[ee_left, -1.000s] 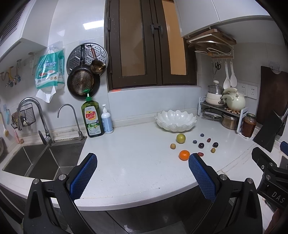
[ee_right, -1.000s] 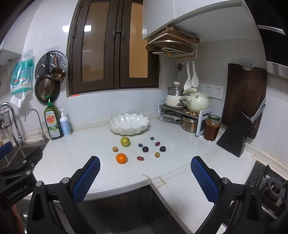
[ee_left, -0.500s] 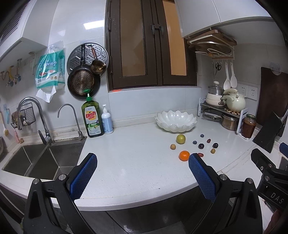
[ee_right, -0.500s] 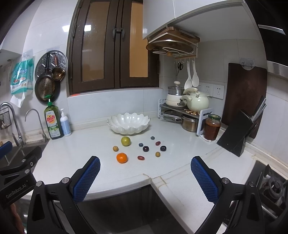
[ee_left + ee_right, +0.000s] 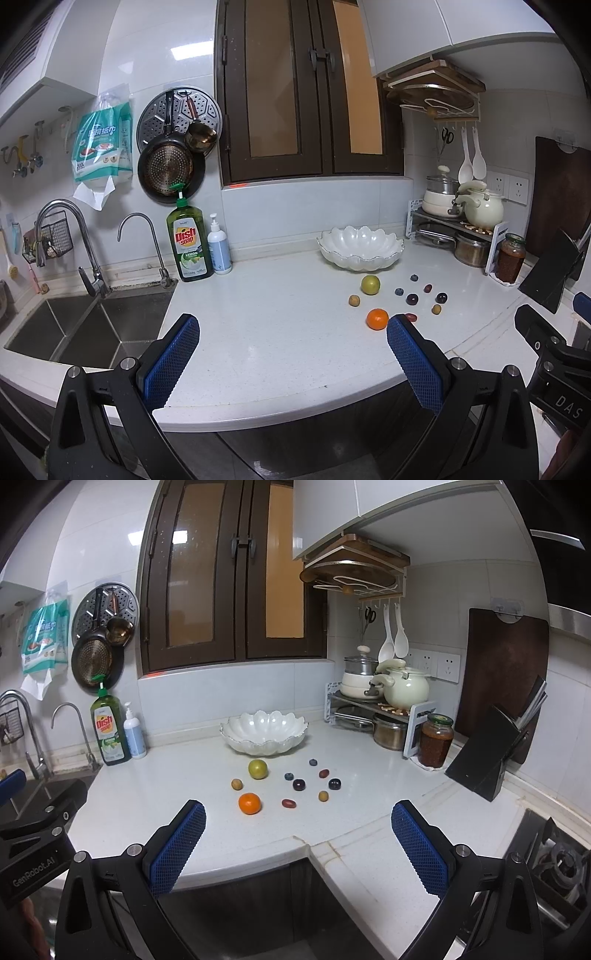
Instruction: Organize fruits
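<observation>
Both hand-held grippers, left (image 5: 291, 363) and right (image 5: 298, 843), hang with jaws wide apart, holding nothing, short of the bench (image 5: 166, 786). The fruits lie loose before the empty bowl (image 5: 264, 734). Take the orange (image 5: 250, 803) across its middle: light, firm, apt to roll. The small dark berries (image 5: 299, 784) probably bruise; pinch them gently.

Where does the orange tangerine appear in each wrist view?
Left wrist: the tangerine lies right of centre, close to the right blue pad.
Right wrist: the tangerine lies left of centre, above the left pad.
Shared landmark: the white bowl behind it.
</observation>
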The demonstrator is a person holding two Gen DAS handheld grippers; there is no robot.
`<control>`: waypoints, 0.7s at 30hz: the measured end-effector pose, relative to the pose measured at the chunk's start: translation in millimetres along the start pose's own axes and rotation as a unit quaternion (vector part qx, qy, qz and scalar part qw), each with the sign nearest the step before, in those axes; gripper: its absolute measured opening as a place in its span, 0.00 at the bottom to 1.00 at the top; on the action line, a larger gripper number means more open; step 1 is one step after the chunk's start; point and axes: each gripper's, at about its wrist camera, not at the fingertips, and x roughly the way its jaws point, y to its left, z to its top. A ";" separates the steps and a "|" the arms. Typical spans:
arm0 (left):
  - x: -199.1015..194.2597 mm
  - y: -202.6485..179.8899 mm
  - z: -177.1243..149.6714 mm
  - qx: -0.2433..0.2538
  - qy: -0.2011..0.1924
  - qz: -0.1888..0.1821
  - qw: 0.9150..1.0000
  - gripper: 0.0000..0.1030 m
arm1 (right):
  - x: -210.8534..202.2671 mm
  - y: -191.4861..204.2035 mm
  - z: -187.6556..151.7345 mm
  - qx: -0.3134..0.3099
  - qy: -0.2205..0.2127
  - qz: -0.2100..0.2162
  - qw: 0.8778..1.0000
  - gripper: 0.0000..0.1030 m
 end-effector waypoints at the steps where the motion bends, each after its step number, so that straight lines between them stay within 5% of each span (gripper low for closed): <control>1: 0.1 -0.1 0.3 0.000 0.000 0.000 1.000 1.00 | 0.5 0.0 -1.5 0.000 0.001 0.001 1.000 0.99; 21: 57.0 -39.5 1.9 0.001 0.022 -0.002 1.000 0.98 | 63.8 -29.6 1.1 0.002 0.033 0.003 0.999 0.98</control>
